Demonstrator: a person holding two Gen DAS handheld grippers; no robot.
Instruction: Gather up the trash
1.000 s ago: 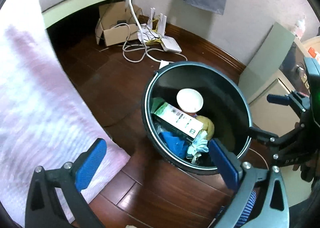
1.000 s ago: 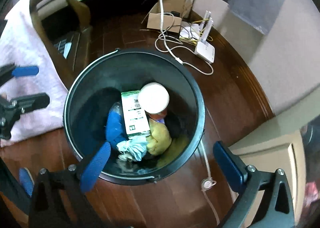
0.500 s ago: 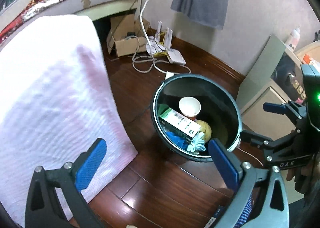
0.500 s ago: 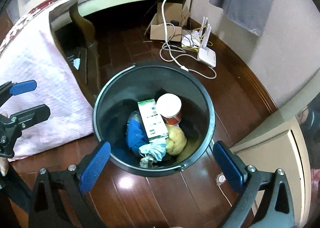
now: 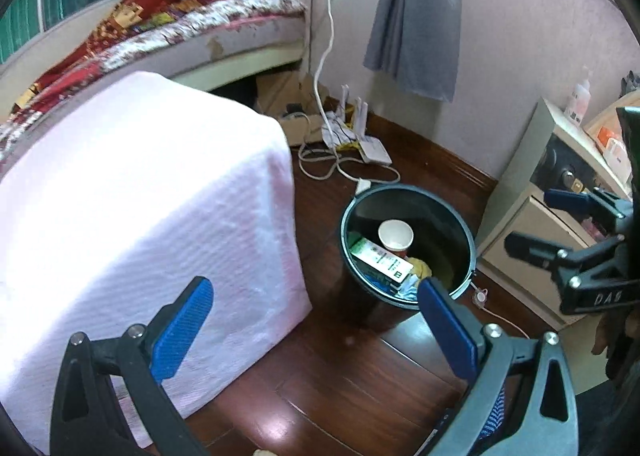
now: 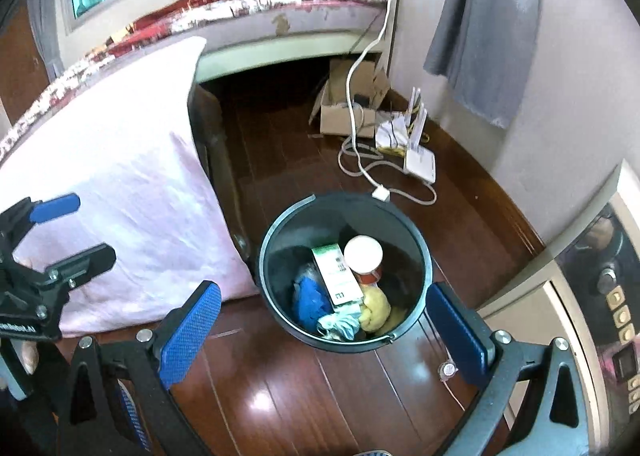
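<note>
Fingers of left gripper (image 5: pixel 316 320) and right gripper (image 6: pixel 324 324) spread wide, empty, now raised well above bin (image 6: pixel 424 256); trash (image 6: pixel 340 288) inside; deposit probably complete.

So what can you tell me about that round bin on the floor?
The bin is a dark, round bucket that looks like plastic, with a lighter rim. It stands upright and open on the brown wooden floor, beside furniture draped in a pink cloth. Inside lie a white paper cup, a green-and-white carton, something blue, a pale crumpled wad and something yellow. Neither gripper touches it.
</note>
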